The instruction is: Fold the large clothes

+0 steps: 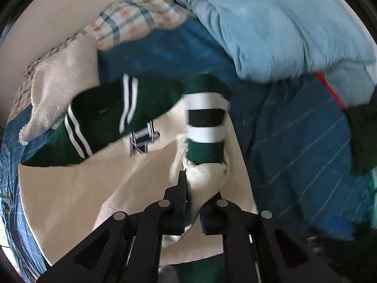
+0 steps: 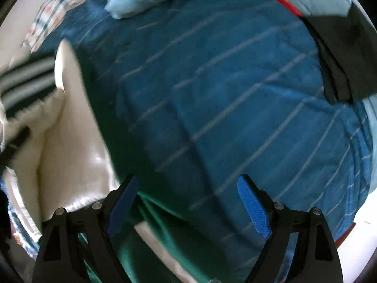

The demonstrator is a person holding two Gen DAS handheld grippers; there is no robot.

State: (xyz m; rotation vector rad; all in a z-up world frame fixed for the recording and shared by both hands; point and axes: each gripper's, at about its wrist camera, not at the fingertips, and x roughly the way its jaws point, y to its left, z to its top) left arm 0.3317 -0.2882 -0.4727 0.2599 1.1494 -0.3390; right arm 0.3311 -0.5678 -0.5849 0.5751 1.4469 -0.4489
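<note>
left claw [image 1: 193, 195]: clamping the cream lining beside the striped cuff [image 1: 205, 127], keeping the sleeve controlled for folding
right claw [image 2: 188, 202]: hanging wide apart, holding nothing
varsity jacket [image 1: 99, 118]: lying centre-left on the blue striped bedspread [image 2: 223, 94]

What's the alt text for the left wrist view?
The left hand-held gripper is shut on the cream sleeve cuff of a green-and-cream varsity jacket, lifting it over a blue striped bedspread; a light blue duvet is bunched behind.
</note>
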